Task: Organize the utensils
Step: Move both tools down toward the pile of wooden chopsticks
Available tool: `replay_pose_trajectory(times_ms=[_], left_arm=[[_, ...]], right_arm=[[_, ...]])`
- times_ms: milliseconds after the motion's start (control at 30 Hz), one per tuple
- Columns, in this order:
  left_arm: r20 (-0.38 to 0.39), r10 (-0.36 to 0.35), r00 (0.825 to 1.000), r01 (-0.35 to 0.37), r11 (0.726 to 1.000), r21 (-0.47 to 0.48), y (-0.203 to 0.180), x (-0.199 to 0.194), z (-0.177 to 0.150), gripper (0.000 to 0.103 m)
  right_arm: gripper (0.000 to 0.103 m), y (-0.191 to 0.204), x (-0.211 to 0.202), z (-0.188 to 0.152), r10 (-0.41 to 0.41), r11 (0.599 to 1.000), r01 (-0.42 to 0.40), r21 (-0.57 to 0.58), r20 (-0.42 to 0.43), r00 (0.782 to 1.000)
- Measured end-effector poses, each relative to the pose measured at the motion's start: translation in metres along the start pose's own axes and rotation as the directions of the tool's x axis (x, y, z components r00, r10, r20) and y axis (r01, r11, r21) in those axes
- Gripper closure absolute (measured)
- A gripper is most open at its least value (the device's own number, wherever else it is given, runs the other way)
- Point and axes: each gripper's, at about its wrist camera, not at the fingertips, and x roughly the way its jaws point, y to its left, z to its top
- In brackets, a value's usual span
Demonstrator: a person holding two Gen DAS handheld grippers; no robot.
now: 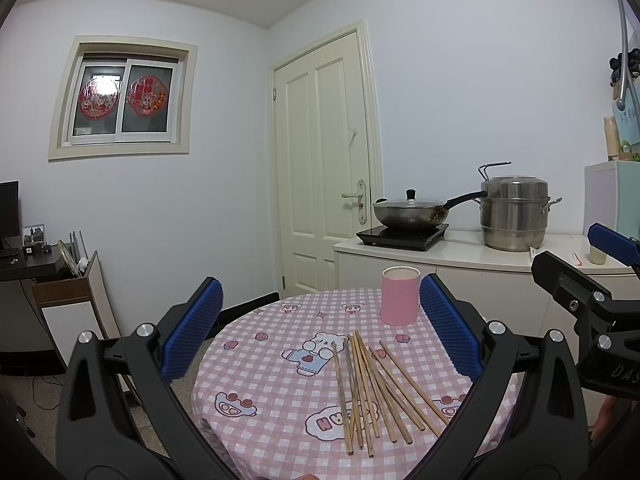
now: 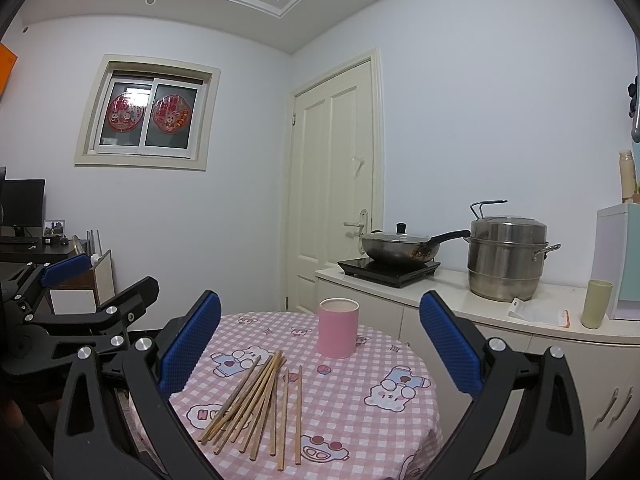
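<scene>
Several wooden chopsticks [image 1: 374, 390] [image 2: 260, 404] lie loosely fanned on a round table with a pink checked cloth [image 1: 264, 364] [image 2: 360, 412]. Behind them stands an upright pink cylindrical holder [image 1: 400, 295] [image 2: 338, 327], open at the top, its inside hidden. My left gripper [image 1: 320, 328] is open above the near table edge, nothing between its blue pads. My right gripper [image 2: 320, 344] is open too, hovering short of the chopsticks with empty jaws. Each gripper shows at the side of the other's view: the right one [image 1: 592, 276] and the left one [image 2: 100, 280].
A white counter [image 1: 460, 256] [image 2: 500, 312] behind the table carries an induction hob with a lidded wok [image 1: 412, 210] [image 2: 400, 246], a steel steamer pot [image 1: 514, 214] [image 2: 506, 256] and a pale green cup [image 2: 597, 303]. A cream door [image 1: 324, 168], a dark desk [image 1: 24, 268].
</scene>
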Motion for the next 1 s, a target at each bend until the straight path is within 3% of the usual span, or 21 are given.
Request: replay_pose_trajectory(times_ms=[1000], left_arm=[[-0.020,-0.022,1.000,0.022,1.000,0.008,-0.012,0.017,-0.015,0.006]], right_arm=[[0.007,-0.001,0.010,-0.005,-0.011,1.000,0.011,0.003,-0.010,1.000]])
